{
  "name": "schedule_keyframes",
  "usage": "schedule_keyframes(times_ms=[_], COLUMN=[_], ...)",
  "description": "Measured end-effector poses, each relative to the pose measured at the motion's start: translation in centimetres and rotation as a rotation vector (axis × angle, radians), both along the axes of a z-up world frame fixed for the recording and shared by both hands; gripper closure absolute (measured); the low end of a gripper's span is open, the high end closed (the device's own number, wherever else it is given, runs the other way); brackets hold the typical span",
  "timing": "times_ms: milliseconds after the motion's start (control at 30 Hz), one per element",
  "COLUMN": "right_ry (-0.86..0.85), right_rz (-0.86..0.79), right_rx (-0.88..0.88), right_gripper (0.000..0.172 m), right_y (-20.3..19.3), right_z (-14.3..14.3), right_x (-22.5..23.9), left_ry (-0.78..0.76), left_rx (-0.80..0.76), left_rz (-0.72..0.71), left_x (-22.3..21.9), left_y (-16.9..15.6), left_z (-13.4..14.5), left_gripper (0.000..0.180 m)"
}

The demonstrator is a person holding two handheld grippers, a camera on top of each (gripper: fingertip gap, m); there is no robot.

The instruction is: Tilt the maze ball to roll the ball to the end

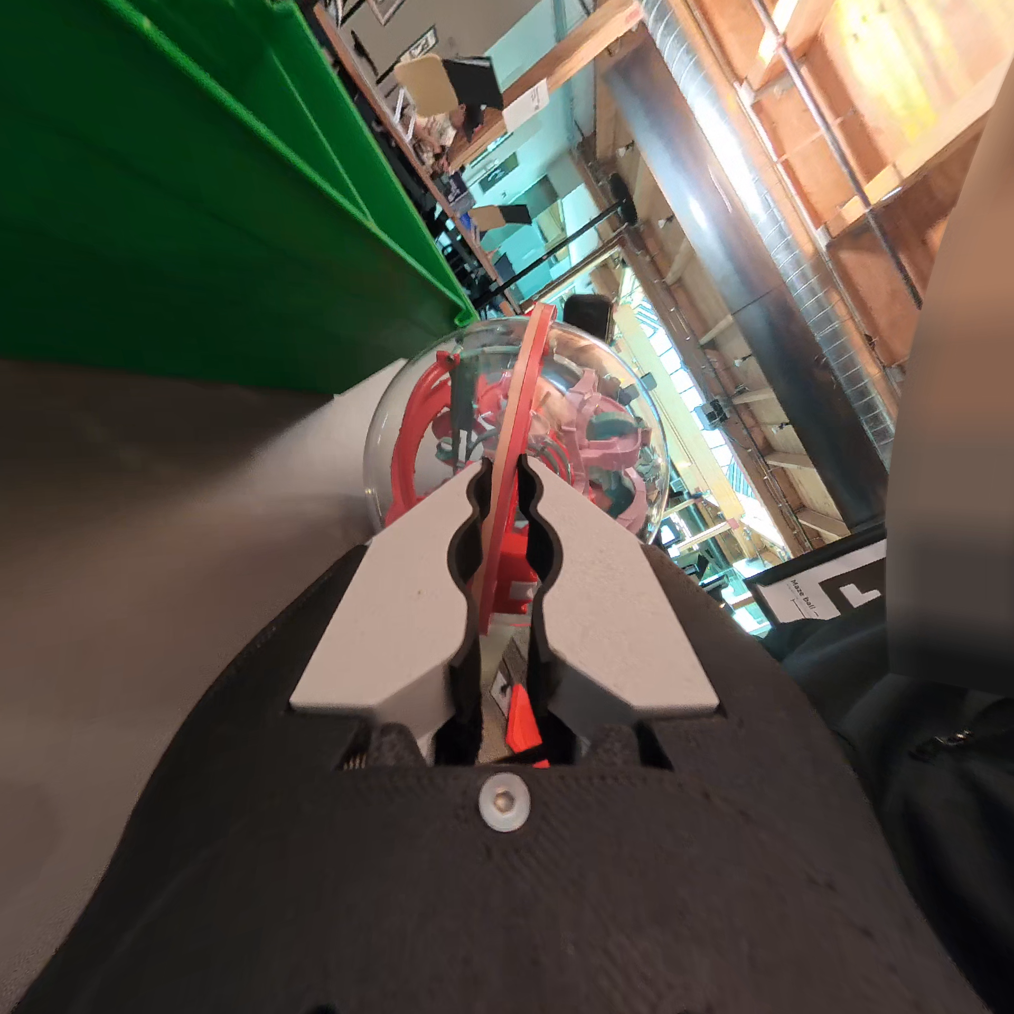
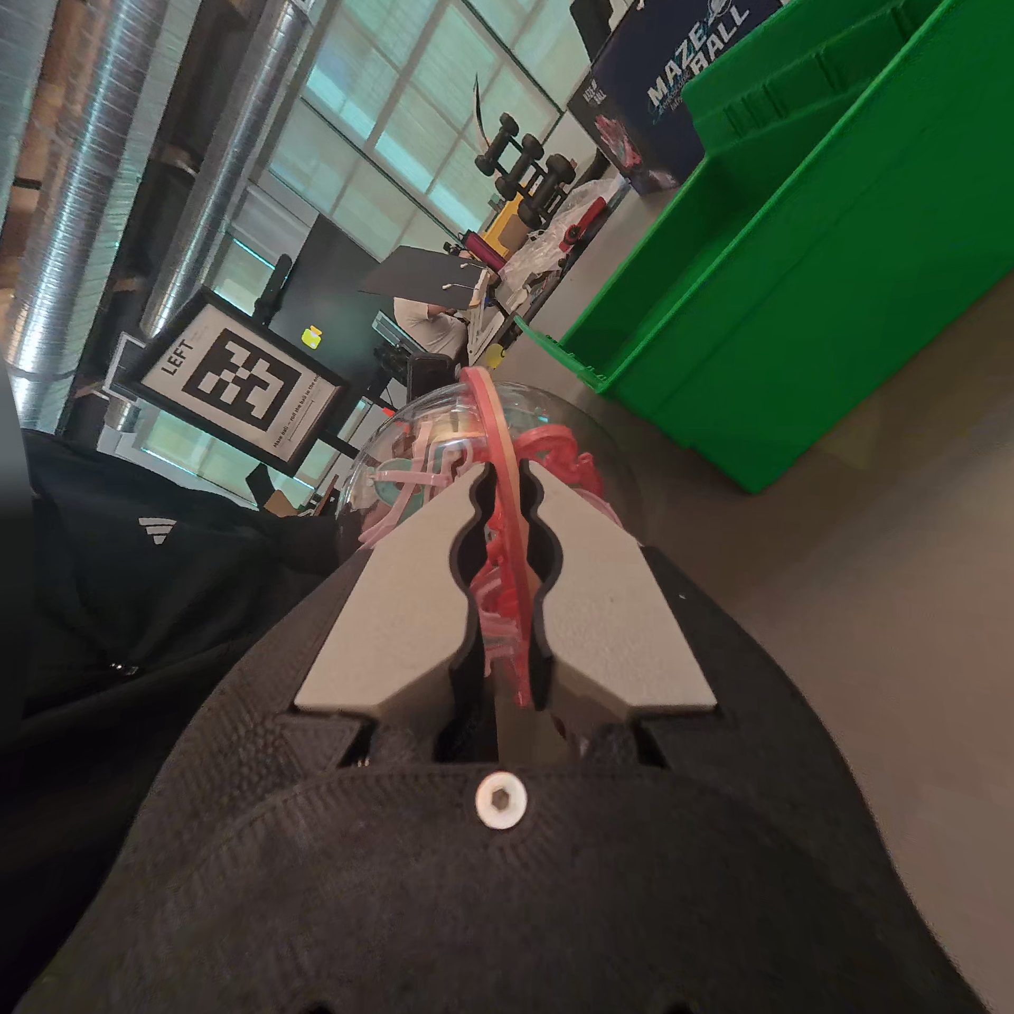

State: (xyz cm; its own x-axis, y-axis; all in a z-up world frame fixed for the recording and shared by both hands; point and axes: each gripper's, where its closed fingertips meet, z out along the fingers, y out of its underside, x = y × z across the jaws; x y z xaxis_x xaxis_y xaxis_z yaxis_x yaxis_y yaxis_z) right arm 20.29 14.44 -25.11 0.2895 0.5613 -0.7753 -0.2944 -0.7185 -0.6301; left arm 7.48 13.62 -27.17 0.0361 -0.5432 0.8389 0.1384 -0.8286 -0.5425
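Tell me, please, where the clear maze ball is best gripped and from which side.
Grip the maze ball by its thin red ring, edge-on, from opposite sides. The smooth round shell offers narrow tongs no flat spot, while the ring sticks out like a fin. The left tongs and right tongs already straddle it.

Clear maze ball (image 1: 516,433), red-ringed, tilted

We find the green bin (image 2: 795,307) to be the main obstacle, standing near the maze ball (image 2: 439,439) with a strip of bare grey table (image 2: 823,603) between them, wide enough to pass. Away from the bin, a framed sign (image 2: 236,384) and a person's black jacket (image 2: 137,576) block the ball's other side.
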Motion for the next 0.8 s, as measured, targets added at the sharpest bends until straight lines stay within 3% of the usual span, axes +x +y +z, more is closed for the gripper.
schedule_keyframes(times_ms=[800], right_ry=[0.055], right_rz=[-0.082], right_rx=[-0.06], right_gripper=[0.163], right_y=[0.4], right_z=[-1.3], right_x=[0.9], left_ry=[0.039], left_rx=[-0.032], left_rz=[-0.147], left_x=[0.9], left_y=[-1.9], left_z=[1.1], left_gripper=[0.174])
